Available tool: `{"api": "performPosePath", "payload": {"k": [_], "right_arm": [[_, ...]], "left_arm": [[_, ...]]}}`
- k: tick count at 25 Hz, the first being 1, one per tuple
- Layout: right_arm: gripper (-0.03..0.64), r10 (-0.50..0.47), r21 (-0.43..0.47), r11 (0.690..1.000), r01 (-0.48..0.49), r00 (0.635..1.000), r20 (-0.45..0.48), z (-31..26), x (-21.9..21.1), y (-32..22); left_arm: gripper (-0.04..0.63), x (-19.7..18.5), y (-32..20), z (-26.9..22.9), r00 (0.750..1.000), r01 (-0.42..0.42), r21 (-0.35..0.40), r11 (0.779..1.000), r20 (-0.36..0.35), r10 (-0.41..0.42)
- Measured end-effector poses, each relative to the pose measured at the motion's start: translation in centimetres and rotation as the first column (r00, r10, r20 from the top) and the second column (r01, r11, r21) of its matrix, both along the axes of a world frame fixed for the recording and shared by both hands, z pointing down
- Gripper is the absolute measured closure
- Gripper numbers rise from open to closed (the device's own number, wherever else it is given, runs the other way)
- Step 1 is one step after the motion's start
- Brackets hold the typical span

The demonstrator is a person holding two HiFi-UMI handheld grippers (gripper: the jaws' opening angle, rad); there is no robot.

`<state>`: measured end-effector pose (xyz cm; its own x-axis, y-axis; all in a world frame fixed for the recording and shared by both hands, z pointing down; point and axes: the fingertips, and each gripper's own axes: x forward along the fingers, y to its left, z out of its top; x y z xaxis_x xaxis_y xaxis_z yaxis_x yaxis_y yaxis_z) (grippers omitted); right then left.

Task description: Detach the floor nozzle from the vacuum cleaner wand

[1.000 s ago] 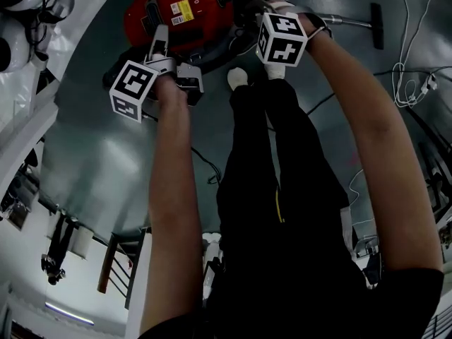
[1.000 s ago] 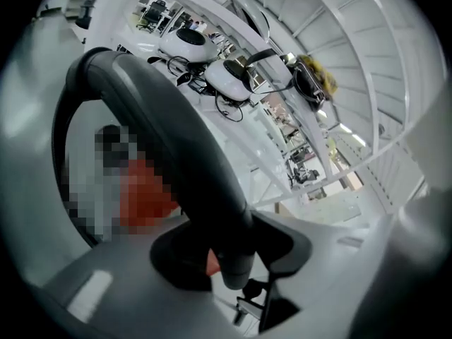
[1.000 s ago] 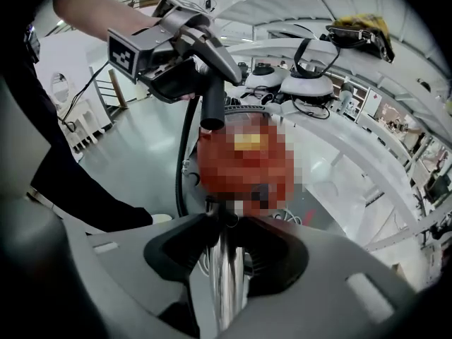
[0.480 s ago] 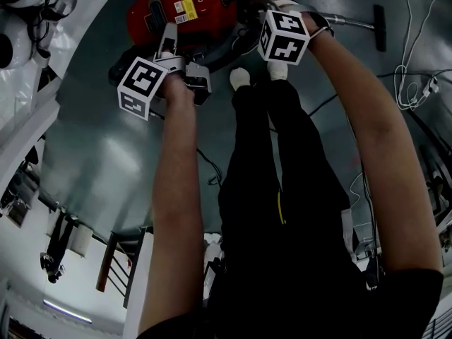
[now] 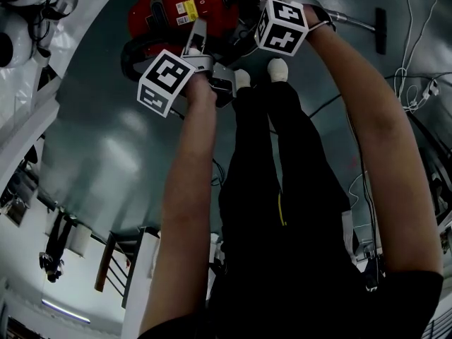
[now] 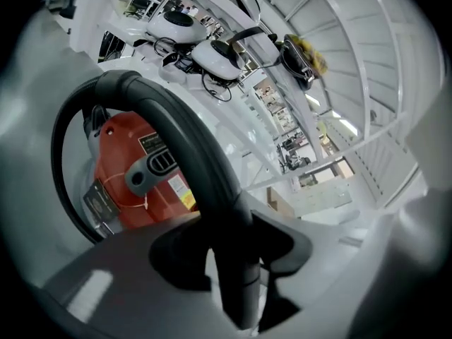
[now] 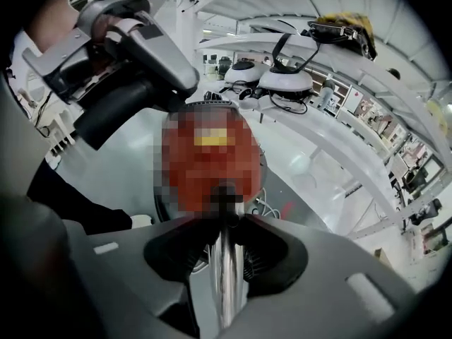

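Two grips are in place. My left gripper (image 6: 239,263) has its jaws partly closed and clamped on the black hose (image 6: 176,129), which arcs up and left, then down beside the red vacuum cleaner body (image 6: 120,175). My right gripper (image 7: 224,249) has its jaws a narrow gap apart, pressed on the shiny metal wand (image 7: 224,292), which runs straight between them toward the cleaner body.

In the head view, the cleaner body sits on the grey floor (image 5: 106,154) at the far side, left of centre. The left gripper is just on its near side; the right gripper is just to its right. From the right gripper the wand extends to the right along the floor. The floor nozzle (image 5: 380,27) sits at the wand's far-right end, a dark bar set crosswise to it, well apart from both grippers. The joint itself is too small to read. My white shoes (image 5: 277,68) stand just near the cleaner body.
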<state>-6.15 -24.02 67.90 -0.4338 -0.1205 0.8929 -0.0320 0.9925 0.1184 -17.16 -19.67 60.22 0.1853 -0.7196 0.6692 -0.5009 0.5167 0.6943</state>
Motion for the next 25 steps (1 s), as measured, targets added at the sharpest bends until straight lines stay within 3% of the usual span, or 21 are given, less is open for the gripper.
{"api": "performPosePath", "payload": {"k": [8,12,14,17,20,25], "right_arm": [[0.466,0.024,0.023,0.999,-0.023,0.999,-0.03,0.2,-0.7,-3.0],[0.454,0.133,0.034,0.99,-0.133,0.991,0.007,0.0,-1.1,-5.1],[0.402,0.193,0.025,0.981,-0.194,0.98,0.039,-0.4,-1.3,-5.4],[0.399,0.231,-0.01,0.973,-0.23,0.972,0.054,-0.6,-1.2,-4.8],[0.414,0.265,-0.042,0.964,-0.263,0.962,0.067,-0.3,-0.8,-3.8],[0.437,0.315,-0.078,0.948,-0.309,0.945,0.086,0.0,0.5,-2.7]], "left_arm": [[0.44,0.7,-0.4,1.5,0.999,0.027,-0.038,0.999,0.027,-0.026],[0.439,0.4,-1.5,2.4,0.999,0.028,-0.033,0.999,0.038,-0.027],[0.415,0.7,-1.7,3.2,0.999,0.038,-0.063,0.997,0.003,-0.038],[0.368,0.8,-2.1,4.0,0.992,0.107,-0.089,0.99,-0.062,-0.113],[0.291,1.2,-2.3,4.2,0.993,0.084,-0.098,0.992,-0.069,-0.091],[0.281,0.7,-1.0,4.6,0.996,0.074,-0.141,0.987,-0.047,-0.081]]}}
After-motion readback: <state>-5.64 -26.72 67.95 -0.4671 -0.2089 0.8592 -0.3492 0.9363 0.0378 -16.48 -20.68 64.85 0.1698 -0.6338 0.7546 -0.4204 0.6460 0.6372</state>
